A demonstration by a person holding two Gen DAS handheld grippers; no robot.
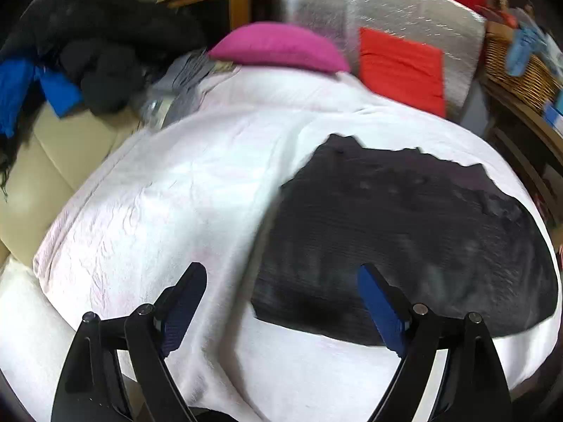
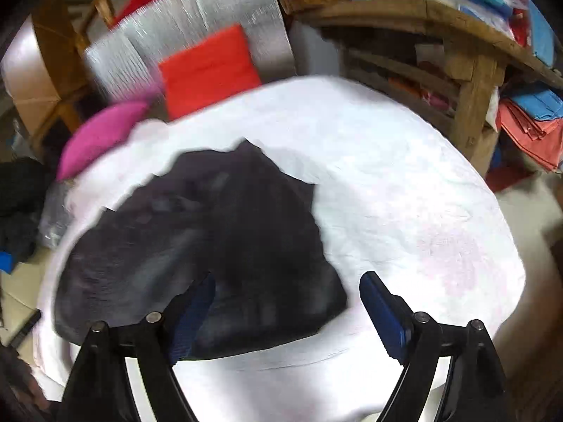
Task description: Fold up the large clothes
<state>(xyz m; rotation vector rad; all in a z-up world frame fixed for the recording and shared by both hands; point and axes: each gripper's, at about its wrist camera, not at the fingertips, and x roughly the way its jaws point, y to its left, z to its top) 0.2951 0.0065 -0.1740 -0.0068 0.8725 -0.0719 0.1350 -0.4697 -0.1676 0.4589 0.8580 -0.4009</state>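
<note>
Leftmost, a heap of dark clothes (image 1: pixel 116 56) with a blue piece lies on a cream surface beside the white sheet (image 1: pixel 169 190). Next, the left gripper (image 1: pixel 281 281) hangs above that sheet, its 2 fingers (image 1: pixel 186 295) spread wide with nothing between them. A magenta cushion (image 1: pixel 278 47) and a red cushion (image 1: pixel 401 66) sit at the sheet's far edge. Further right, the dark garment (image 2: pixel 211 246) lies folded flat on the sheet. Over its near right edge, the right gripper (image 2: pixel 285 302) also has its fingers (image 2: pixel 383 313) spread, pinching nothing. A wooden shelf (image 2: pixel 468 81) with stacked fabrics stands at far right.
</note>
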